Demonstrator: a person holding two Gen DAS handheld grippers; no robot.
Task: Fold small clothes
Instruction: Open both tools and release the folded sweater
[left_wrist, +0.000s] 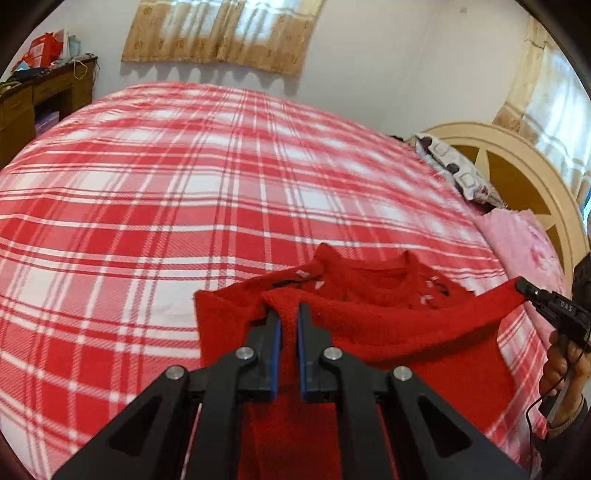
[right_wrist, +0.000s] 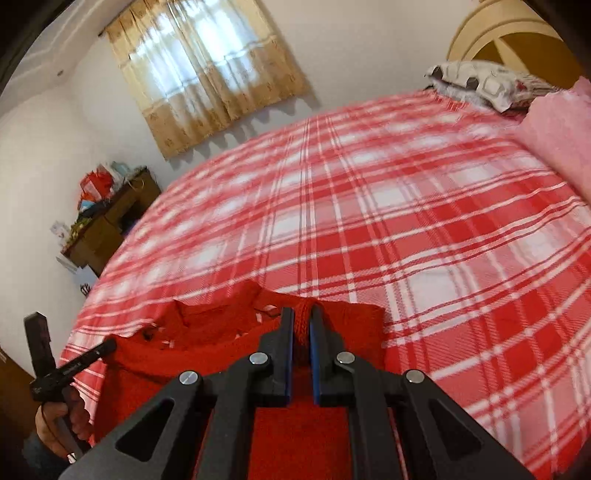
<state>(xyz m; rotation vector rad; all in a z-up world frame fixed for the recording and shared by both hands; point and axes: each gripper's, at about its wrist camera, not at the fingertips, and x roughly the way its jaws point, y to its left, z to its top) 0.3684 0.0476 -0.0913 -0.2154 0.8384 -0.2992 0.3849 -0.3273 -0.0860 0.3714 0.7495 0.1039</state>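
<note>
I had the red knitted sweater (left_wrist: 406, 332) on the near part of the bed (left_wrist: 184, 192), over the red-and-white plaid blanket, with its neckline lying flat farther up and its near edge lifted between my two tools. The left gripper (left_wrist: 289, 317) had its fingers clamped narrow on one bunch of that edge, and the right gripper (right_wrist: 302, 321) had its fingers pinched on the other end. I judged the fold only begun: the first fold was in the air, not laid, and the rest remained to do
</note>
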